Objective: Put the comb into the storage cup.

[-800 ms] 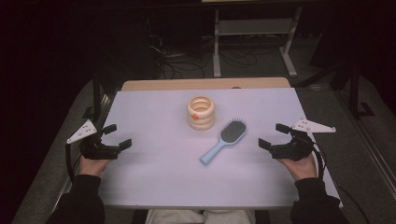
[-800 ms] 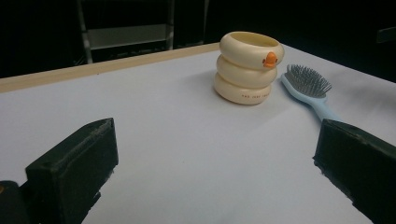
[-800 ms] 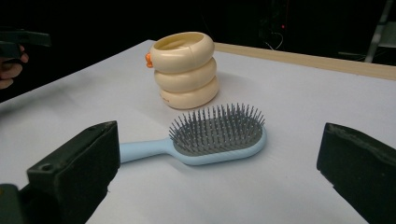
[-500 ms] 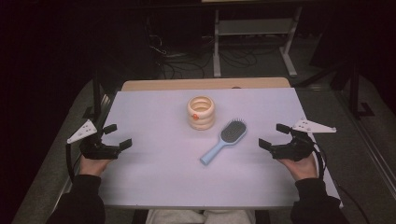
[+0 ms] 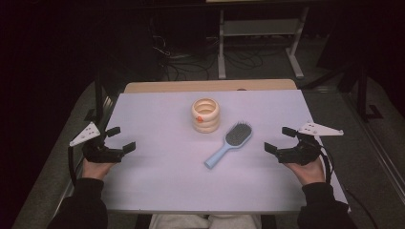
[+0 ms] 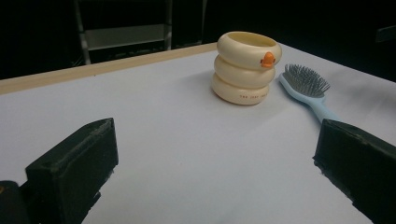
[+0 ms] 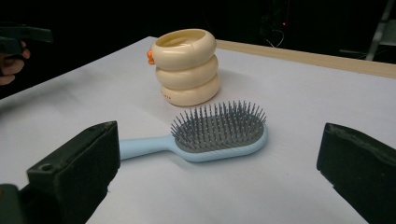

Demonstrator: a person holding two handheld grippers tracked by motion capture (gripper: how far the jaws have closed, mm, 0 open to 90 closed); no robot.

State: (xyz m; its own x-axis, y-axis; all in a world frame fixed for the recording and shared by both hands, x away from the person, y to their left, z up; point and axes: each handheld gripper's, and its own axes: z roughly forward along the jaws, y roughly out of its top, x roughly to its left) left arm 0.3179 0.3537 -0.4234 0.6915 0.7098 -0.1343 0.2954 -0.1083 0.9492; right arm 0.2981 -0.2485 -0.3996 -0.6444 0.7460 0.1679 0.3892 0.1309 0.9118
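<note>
A cream cup (image 5: 206, 115) shaped like three stacked rings, with a small orange mark on its side, stands upright near the table's middle, also seen close up as the cup (image 6: 246, 67) and the cup (image 7: 187, 66). A light blue hairbrush (image 5: 229, 143) with grey bristles up lies just right of it, handle toward the near left; the hairbrush (image 7: 212, 134) lies right ahead of the right jaws. My left gripper (image 5: 121, 139) rests open at the table's left edge. My right gripper (image 5: 280, 139) rests open at the right edge. Nothing is between either pair of jaws.
The white table top (image 5: 157, 119) has a bare wooden strip (image 5: 210, 86) along its far edge. Beyond it stand a metal rack (image 5: 260, 28) and cables on a dark floor. The other hand and its gripper (image 7: 16, 44) appear far left in the right gripper view.
</note>
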